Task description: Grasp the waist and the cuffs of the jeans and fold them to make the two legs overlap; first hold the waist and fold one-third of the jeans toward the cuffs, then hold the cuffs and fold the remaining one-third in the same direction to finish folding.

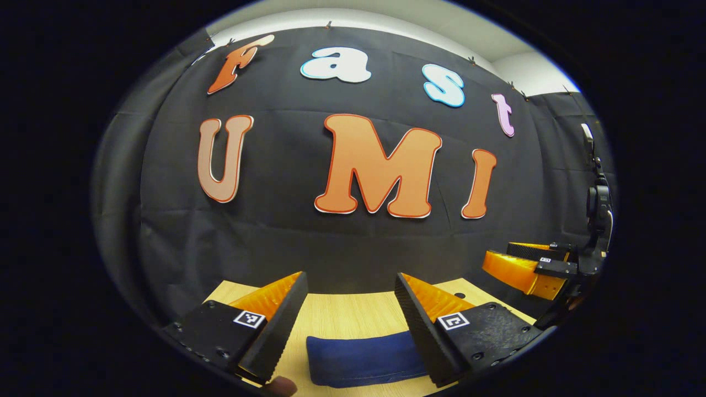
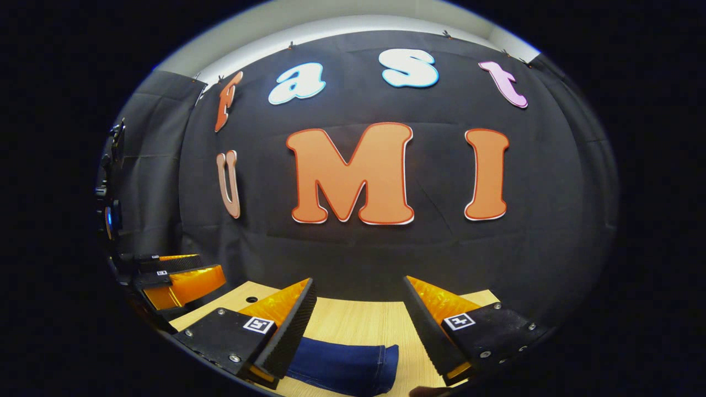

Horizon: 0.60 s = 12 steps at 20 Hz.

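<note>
Light wooden table [image 1: 353, 314] lying below and ahead of the tongs, small round hole [image 2: 252, 299] near its far corner, black cloth wall [image 1: 353, 242] rising behind the table, white room wall [image 2: 331, 22] above the cloth

A recording booth: black cloth wall [image 1: 353, 242] pinned under a white ceiling [image 2: 331, 22], with a pale wooden surface [image 1: 353, 314].
</note>
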{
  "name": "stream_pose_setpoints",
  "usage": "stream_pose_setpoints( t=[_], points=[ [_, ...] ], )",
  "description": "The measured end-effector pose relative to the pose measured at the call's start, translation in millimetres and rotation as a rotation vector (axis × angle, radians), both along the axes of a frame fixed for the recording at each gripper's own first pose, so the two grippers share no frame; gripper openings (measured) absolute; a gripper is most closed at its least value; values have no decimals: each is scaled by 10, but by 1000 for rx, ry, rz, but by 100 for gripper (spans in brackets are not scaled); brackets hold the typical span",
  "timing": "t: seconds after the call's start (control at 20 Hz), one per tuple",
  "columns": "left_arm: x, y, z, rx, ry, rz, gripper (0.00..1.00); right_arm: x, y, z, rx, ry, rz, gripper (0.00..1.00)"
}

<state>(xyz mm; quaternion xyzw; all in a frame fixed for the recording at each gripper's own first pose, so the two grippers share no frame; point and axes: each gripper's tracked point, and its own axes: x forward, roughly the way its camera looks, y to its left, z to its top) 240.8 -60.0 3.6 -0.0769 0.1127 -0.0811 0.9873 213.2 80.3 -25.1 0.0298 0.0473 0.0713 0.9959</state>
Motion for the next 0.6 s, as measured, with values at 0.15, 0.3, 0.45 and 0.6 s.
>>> stream_pose_setpoints(
  t=[0.15,0.3,0.45,0.6],
  points=[
    [-96,26,-78,22,5,20,97,3,63,89,-13,-48,7,100],
    [-150,70,-110,-36,-3,37,97,-12,183,67,2,-42,31,96],
    [-126,187,39,-15,-72,62,97,-52,314,-11,25,-37,68,96],
    [-221,186,11,-17,-97,62,97,-81,384,-126,47,-26,76,96]
  ],
)
